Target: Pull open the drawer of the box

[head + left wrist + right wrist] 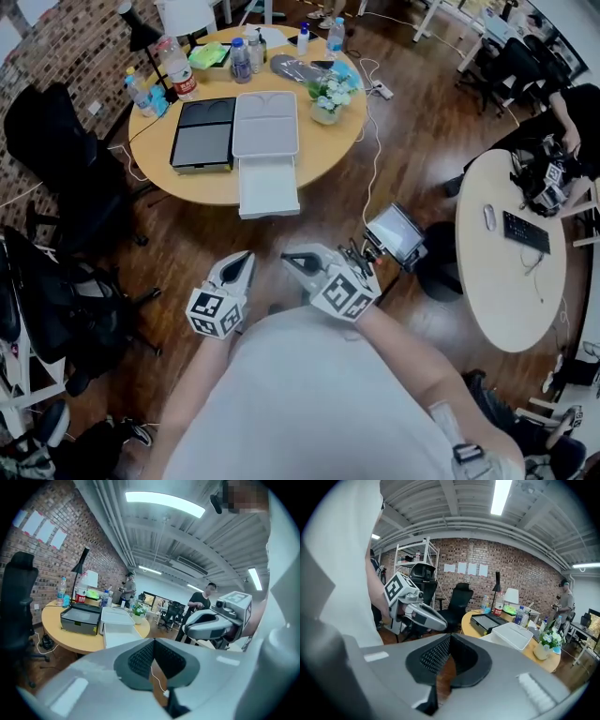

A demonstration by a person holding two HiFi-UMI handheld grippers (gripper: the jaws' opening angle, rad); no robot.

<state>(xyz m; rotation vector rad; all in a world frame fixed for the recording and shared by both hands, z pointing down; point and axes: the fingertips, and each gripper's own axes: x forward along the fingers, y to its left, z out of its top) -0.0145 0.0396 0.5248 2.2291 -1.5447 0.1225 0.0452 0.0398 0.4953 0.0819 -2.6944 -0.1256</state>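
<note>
A white box (265, 124) lies on the round wooden table (202, 186), and its drawer (268, 187) stands pulled out past the table's near edge. Beside it on the left sits a dark box (204, 134). Both grippers hang close to the person's body, well short of the table. My left gripper (246, 259) is shut with nothing between its jaws, as the left gripper view (153, 641) also shows. My right gripper (291, 258) is shut and empty too (450, 637). The white box (115, 616) and its drawer (119, 634) lie ahead of the left gripper.
Bottles (178, 67), a flower pot (326, 99) and a lamp crowd the table's far side. Black office chairs (52, 141) stand at the left. A small screen on a stand (396, 234) and a second oval table (511, 281) are at the right. People stand in the background.
</note>
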